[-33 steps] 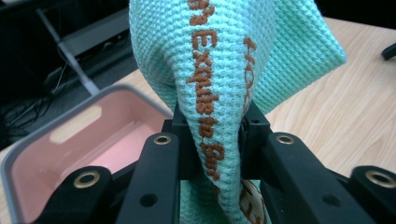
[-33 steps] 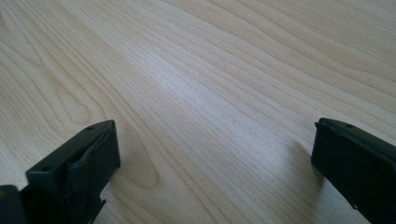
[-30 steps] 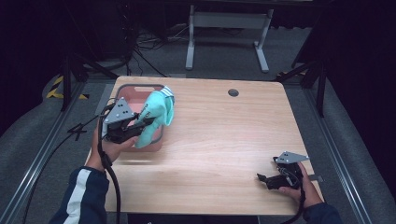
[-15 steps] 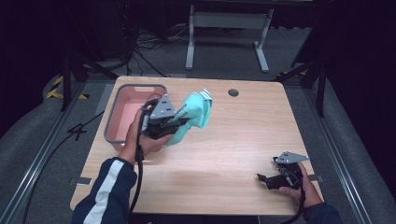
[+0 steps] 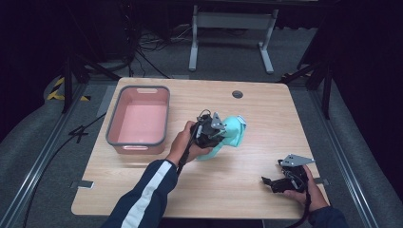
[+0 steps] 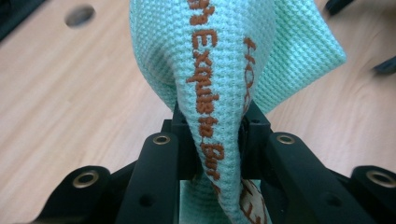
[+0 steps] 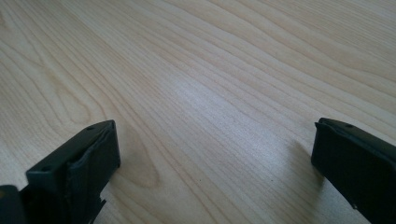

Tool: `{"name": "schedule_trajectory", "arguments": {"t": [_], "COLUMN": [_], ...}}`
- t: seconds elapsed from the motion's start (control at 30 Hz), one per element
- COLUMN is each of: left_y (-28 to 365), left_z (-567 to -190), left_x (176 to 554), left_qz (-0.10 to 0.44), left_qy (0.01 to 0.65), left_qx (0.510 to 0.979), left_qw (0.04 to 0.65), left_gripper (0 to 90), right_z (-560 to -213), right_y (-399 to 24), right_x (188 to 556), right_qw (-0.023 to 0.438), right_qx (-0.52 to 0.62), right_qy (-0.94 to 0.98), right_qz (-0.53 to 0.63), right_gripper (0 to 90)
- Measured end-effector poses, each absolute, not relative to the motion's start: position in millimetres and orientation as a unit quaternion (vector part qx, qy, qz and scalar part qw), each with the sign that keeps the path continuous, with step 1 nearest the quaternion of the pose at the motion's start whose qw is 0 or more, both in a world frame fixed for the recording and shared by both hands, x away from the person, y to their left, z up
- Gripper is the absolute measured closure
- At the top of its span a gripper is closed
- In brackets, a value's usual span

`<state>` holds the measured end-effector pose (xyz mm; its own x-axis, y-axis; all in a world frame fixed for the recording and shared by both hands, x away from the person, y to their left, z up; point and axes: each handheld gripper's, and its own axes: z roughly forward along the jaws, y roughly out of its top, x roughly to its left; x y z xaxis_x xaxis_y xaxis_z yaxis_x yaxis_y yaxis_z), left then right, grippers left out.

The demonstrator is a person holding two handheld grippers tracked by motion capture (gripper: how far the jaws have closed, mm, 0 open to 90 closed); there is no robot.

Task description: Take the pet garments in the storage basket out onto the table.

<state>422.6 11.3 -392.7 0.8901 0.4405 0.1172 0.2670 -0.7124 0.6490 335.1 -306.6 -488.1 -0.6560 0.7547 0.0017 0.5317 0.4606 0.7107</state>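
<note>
One waffle-knit mint cloth (image 6: 224,70) | pinched, left hand-held gripper (image 6: 217,140) | woodgrain tbl (image 5: 266,123)

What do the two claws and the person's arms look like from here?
Both the left claw and the right claw are black, two-jawed, each topped by a grey three-cornered plate. A black cable trails from each. The jaw arms carry brass-ringed screw holes. The left sleeve is navy with a white stripe; the right cuff is dark blue.
</note>
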Motion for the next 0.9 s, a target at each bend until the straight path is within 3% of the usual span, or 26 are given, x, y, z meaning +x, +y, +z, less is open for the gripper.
{"name": "schedule_trajectory", "arguments": {"t": [0.5, 0.73, 0.9], "left_y": [10, 11, 16], "left_z": [-443, -445, -433], "left_x": [436, 438, 432], "left_qz": [0.108, 0.080, 0.095], "left_qy": [0.228, 0.234, 0.236], "left_qx": [0.924, 0.924, 0.919], "left_qw": [0.288, 0.290, 0.302], "left_gripper": [67.4, 45.6, 29.6], "right_z": [-488, -488, -488], "right_y": [-307, -307, -307], "right_x": [335, 335, 335], "right_qw": [0.159, 0.159, 0.159], "right_qx": [0.383, 0.382, 0.383], "right_qy": [0.840, 0.840, 0.840], "right_qz": [0.351, 0.351, 0.351], "right_gripper": [1.4, 1.4, 1.4]}}
